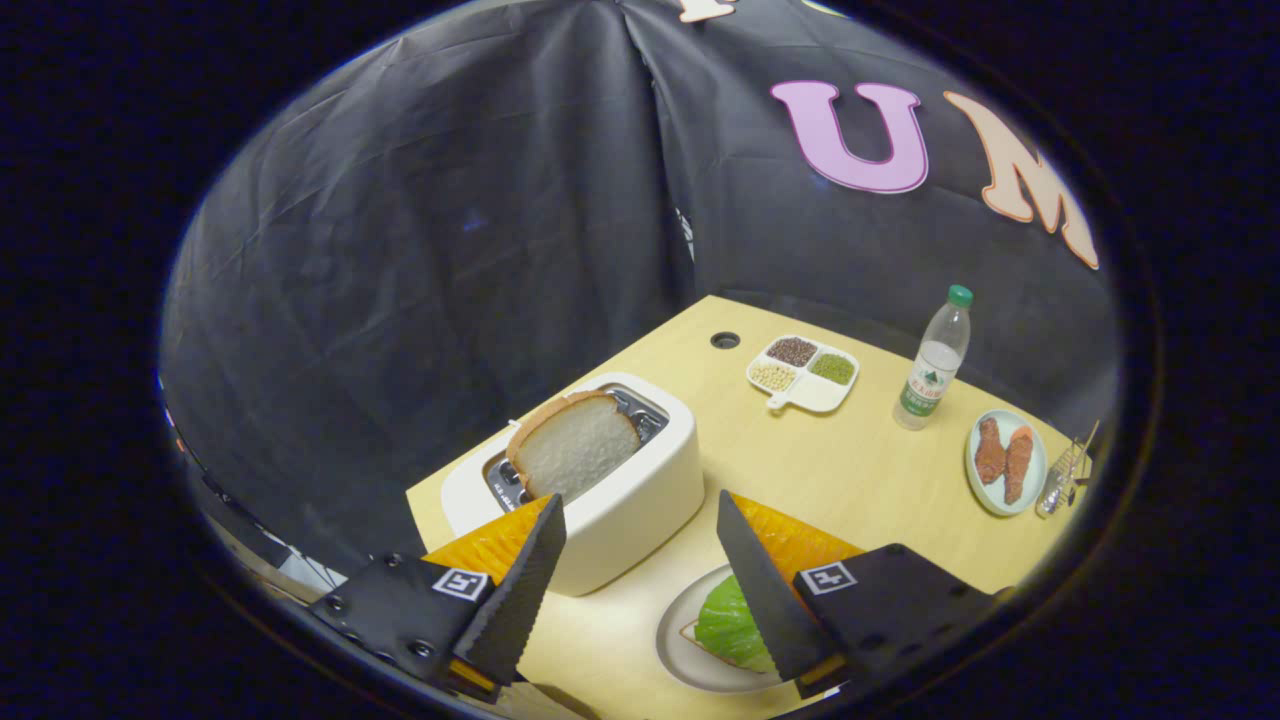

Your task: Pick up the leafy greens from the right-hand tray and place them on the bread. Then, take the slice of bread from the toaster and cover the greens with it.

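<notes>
A white toaster (620,500) stands on the wooden table just ahead of my fingers, with a slice of bread (575,445) sticking up out of its slot. My gripper (640,525) hangs above the table, open, with nothing between the fingers. Its left fingertip sits in front of the toaster's near corner, below the bread slice. Below the right finger lies a white plate (675,640) holding a slice of bread (700,638), of which only an edge shows, with the leafy greens (730,625) on top of it. The right finger hides part of the greens.
Beyond the toaster, a white divided dish (805,395) holds beans and grains. A clear water bottle (932,360) with a green cap stands to its right. A plate (1005,460) with two pieces of meat and a small wire rack (1068,478) sit near the table's right edge.
</notes>
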{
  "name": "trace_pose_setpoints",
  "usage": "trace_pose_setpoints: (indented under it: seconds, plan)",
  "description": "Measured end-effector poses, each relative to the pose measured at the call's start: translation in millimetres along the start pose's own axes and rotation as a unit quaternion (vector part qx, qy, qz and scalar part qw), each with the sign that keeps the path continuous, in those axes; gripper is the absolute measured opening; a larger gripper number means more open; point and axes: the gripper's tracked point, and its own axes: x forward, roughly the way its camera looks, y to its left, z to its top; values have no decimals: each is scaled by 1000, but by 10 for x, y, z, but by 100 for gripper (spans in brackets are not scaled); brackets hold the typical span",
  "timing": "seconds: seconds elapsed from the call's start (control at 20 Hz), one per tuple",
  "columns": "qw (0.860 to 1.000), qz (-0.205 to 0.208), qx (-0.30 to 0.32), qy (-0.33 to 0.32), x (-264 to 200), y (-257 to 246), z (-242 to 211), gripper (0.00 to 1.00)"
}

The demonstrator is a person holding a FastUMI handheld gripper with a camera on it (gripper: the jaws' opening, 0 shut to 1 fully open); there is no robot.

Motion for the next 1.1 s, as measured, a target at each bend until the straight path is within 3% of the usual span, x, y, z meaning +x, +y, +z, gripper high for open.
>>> trace_pose_setpoints:
  seconds: [0.25,0.7,1.1]
  plan:
    - [999,-21,2,-39,-83,67,178,96]
    - [986,-123,-27,-107,-132,-243,369,97]
    - [974,-150,-28,-164,-275,-261,659,98]
